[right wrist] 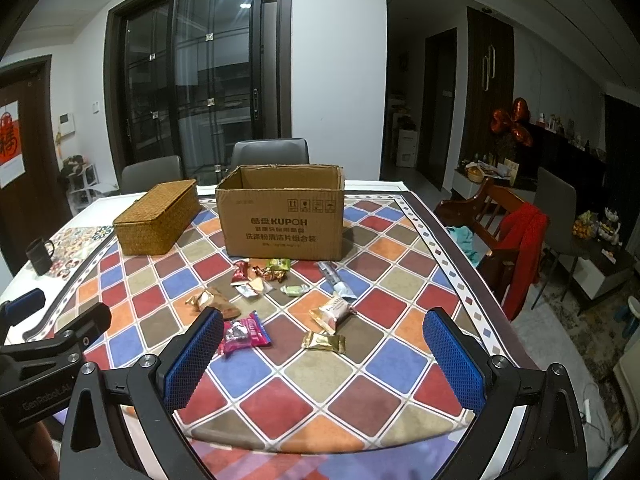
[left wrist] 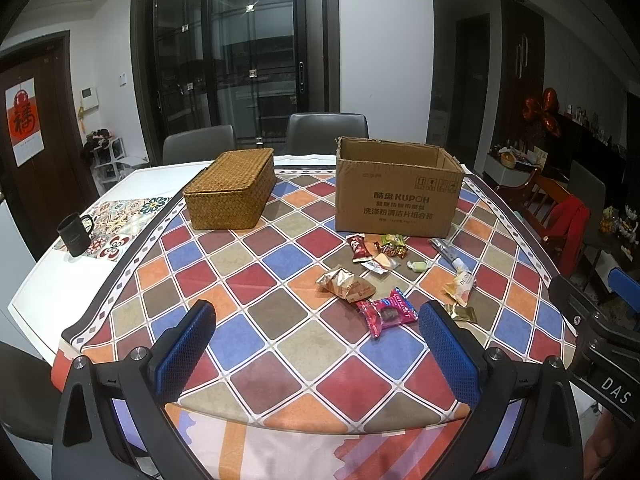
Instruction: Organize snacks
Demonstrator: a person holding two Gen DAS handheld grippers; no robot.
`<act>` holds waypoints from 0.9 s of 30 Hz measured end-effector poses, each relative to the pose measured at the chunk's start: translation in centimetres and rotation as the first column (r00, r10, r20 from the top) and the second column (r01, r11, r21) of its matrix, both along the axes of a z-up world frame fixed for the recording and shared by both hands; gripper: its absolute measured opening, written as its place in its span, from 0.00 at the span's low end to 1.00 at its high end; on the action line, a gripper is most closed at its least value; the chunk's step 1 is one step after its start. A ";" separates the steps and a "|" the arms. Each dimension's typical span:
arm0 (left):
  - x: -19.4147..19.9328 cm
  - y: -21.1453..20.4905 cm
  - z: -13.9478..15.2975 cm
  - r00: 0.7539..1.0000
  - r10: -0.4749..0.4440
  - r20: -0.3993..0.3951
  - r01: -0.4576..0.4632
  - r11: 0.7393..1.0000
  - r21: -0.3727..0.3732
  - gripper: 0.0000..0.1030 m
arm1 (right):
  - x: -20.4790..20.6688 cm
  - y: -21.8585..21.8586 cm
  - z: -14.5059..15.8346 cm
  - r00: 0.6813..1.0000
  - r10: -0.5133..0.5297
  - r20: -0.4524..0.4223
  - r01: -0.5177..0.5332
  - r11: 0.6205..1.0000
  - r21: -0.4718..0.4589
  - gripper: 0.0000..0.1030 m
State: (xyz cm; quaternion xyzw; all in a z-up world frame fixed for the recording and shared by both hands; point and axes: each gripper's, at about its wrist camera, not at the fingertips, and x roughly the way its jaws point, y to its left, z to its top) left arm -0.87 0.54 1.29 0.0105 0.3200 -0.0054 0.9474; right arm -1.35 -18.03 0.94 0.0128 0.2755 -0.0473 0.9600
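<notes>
Mug [left wrist: 75,232] stands at the worktop's [left wrist: 256,336] left edge, then wicker basket [left wrist: 230,188], then open cardboard box [left wrist: 398,196] toward the far edge. Snacks [left wrist: 384,276] lie scattered before the box. Left gripper [left wrist: 316,344] and right gripper [right wrist: 322,354] hover at the near edge, jaws wide, empty.

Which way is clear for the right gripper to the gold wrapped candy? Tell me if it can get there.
Probably yes. The right gripper is open, and the gold wrapped candy lies alone on the tablecloth just ahead between its fingers, with nothing lying over it.
</notes>
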 end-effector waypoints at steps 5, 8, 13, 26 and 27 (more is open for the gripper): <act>-0.1 -0.2 0.0 1.000 -0.001 -0.003 0.001 1.000 0.001 1.00 | -0.1 -0.3 0.1 1.000 0.000 -0.004 0.000 1.000 0.003 0.98; -0.1 -0.2 0.0 1.000 -0.001 -0.002 0.001 1.000 0.001 1.00 | -0.1 -0.2 0.0 1.000 0.000 -0.003 0.000 1.000 0.001 0.98; -0.1 -0.3 -0.1 1.000 -0.002 -0.004 0.002 1.000 -0.001 1.00 | -0.1 -0.5 0.0 1.000 -0.001 -0.005 0.001 1.000 0.000 0.98; 1.4 -1.1 -0.4 1.000 -0.002 0.015 0.002 1.000 0.009 1.00 | 0.4 -1.4 -0.1 1.000 -0.002 0.001 0.002 1.000 -0.013 0.98; 1.6 -1.2 -0.5 1.000 -0.003 0.015 0.002 1.000 0.011 1.00 | 0.4 -1.4 -0.1 1.000 -0.003 0.001 0.003 1.000 -0.013 0.98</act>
